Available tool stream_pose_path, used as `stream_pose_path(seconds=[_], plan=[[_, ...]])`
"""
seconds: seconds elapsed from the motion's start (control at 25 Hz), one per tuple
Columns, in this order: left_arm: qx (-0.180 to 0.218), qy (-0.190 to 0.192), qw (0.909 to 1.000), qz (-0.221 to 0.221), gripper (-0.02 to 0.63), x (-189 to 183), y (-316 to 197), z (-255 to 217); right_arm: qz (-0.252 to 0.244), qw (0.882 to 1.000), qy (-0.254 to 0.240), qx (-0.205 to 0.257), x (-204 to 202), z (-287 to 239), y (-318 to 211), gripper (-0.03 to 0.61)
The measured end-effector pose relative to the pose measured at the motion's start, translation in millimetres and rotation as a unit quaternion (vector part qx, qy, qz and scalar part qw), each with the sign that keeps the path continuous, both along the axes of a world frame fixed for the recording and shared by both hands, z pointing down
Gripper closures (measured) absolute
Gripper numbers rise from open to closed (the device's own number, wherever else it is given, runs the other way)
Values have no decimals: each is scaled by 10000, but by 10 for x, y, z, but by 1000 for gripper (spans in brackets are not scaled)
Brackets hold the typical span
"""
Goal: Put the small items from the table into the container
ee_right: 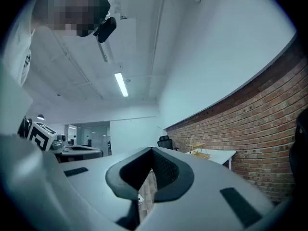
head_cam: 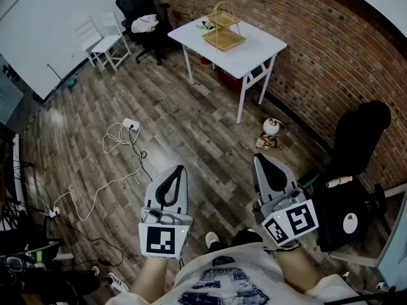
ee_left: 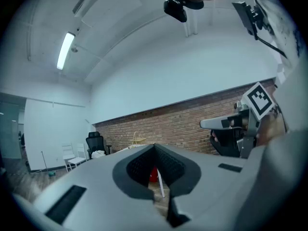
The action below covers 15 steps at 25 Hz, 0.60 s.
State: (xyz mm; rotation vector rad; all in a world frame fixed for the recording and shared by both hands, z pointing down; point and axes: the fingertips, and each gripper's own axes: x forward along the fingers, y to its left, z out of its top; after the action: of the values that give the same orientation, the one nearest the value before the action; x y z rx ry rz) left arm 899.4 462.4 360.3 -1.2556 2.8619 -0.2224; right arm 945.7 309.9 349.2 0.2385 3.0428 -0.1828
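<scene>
Currently, in the head view, you carry two claws, the left claw (head_cam: pixel 180 168) and the right claw (head_cam: pixel 257 159), level at your waist, presumably because the one bench (head_cam: pixel 254 49) with its one container (head_cam: pixel 222 30) stands well apart from you. The small items there are too small to count.

Left gripper view: jaws together, nothing between them.

Right gripper view: likewise together and empty.

On the desk (head_cam: pixel 254 44), the small things (head_cam: pixel 205 25) beside the rack (head_cam: pixel 222 27) are too small to tell. The bottom edge cuts off the person's torso (head_cam: pixel 222 281). The left tool (ee_left: pixel 155 147) hides most of the desk in its own view.
</scene>
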Motion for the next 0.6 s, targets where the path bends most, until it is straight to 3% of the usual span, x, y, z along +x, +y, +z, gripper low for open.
stream_pose_path(seconds=[0.24,0.6], plan=[[63,237,9997,-87,565,-264,205,-4,-80,9999,108,-49,-315,-40,281,560],[-17,198,9997,-131,565,-886,-221,-87,116,9998,67,-137,-931,-87,-248,560]])
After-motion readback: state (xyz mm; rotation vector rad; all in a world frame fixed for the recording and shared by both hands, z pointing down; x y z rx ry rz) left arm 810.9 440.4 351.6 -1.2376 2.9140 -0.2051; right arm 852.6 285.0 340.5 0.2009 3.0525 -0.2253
